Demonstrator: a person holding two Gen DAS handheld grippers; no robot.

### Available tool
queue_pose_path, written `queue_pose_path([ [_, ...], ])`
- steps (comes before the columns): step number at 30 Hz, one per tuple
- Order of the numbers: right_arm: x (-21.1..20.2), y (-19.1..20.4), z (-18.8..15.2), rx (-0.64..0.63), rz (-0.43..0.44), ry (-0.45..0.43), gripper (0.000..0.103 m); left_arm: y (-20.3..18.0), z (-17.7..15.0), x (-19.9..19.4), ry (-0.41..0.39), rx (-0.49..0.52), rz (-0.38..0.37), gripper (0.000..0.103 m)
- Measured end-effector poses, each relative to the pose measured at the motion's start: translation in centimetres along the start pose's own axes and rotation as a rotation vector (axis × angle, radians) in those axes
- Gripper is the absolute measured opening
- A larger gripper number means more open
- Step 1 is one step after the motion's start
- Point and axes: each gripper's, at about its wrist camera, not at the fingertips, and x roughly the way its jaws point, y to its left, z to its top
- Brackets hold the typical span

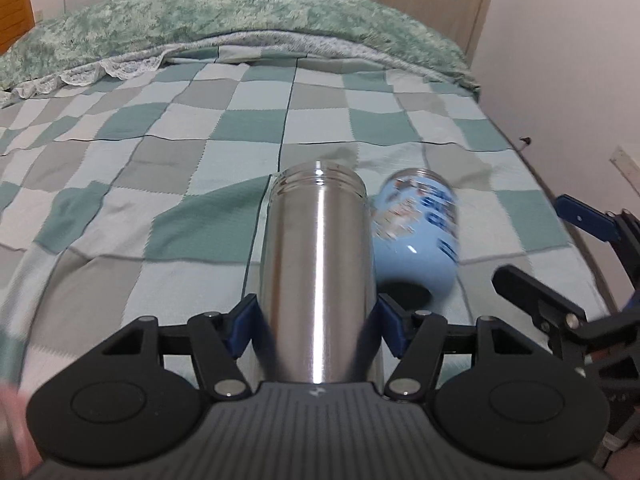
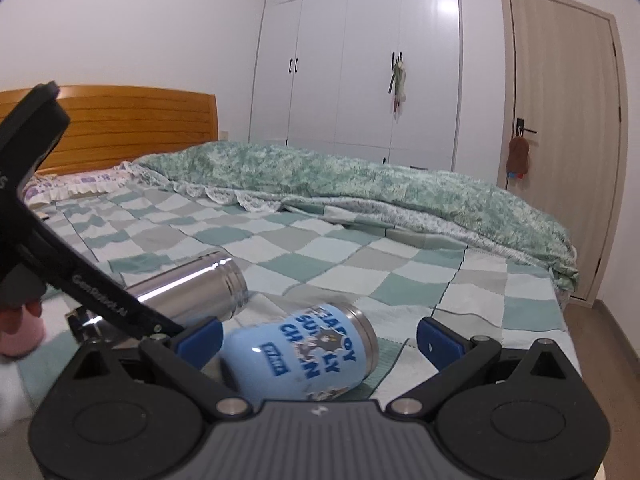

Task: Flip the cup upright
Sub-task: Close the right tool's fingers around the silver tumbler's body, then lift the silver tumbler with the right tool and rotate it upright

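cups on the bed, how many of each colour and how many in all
steel cup: 1, lying between the left gripper's fingers
blue cup: 1, on its side, inside the open right gripper
total: 2

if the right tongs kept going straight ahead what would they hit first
Most likely the blue cup, lying on its side on the bed between the open right tongs; depth is unclear.
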Motion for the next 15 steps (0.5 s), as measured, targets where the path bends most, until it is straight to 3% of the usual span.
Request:
queue_pose_path([
  [5,-5.1,2.4,1.1,0.043,0.017,-0.014,0.103,0.1,-3.2,-5.4,0.001,-0.001,-0.036,0.063],
  [9,-8.9,5.6,1.4,0.004,-0.003,0.017,0.103,0.3,-6.8,-9.0,0.012,-0.016,-0.059,0.063],
  [15,-13.3,9.9,0.6,-0.030,-0.010,0.070,0.103,1.0,-12.1,-11.7,0.036,-0.071,-0.079,0.063],
])
